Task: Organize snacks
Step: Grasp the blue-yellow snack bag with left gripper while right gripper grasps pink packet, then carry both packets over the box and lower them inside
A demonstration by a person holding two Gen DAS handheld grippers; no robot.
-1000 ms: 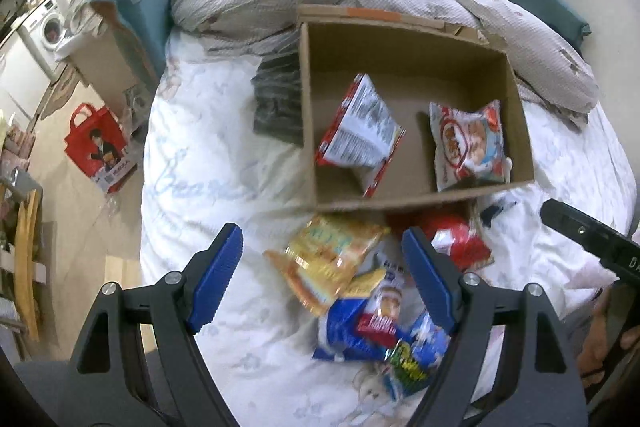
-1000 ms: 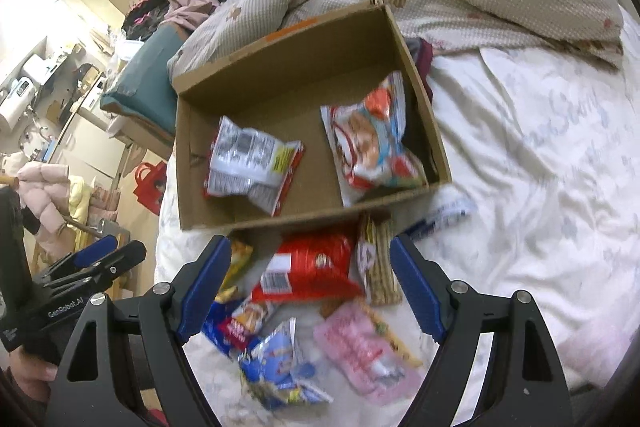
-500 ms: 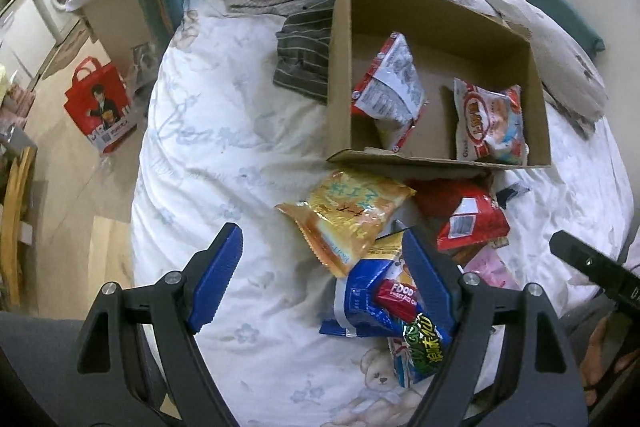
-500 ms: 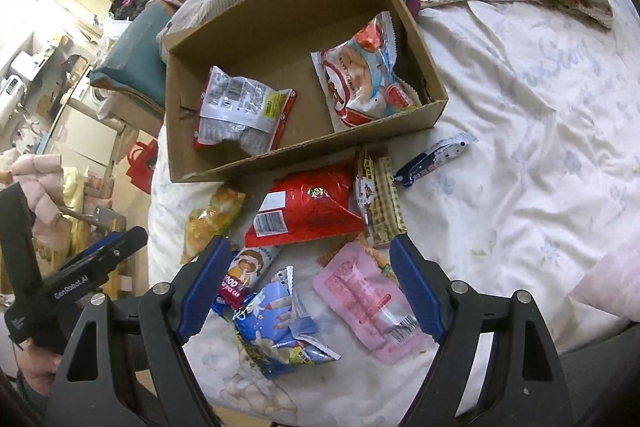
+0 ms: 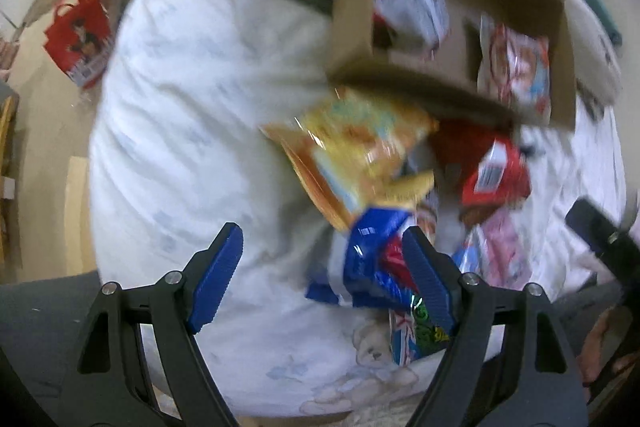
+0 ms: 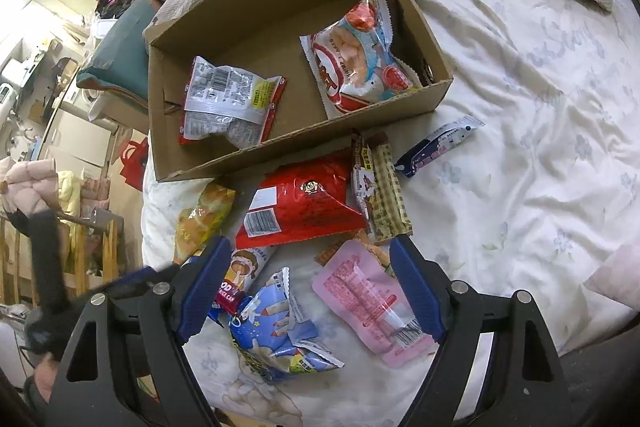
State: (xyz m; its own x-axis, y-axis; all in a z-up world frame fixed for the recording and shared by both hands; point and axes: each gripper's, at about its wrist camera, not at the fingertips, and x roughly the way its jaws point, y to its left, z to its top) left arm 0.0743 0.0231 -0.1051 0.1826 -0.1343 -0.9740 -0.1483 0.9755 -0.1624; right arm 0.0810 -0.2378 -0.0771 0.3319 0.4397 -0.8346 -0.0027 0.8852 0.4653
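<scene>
rumpled bedsheet (image 6: 520, 107), crinkly foil packets (image 6: 304, 203)

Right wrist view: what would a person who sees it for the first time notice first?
Probably the cardboard box on the bed, which holds two snack bags apart from each other: a silver one at its left and a red-and-white one at its right. Next comes the loose pile in front of the box, above all the shiny red bag. The open right tongs hover over a blue bag and a pink pouch.
</scene>
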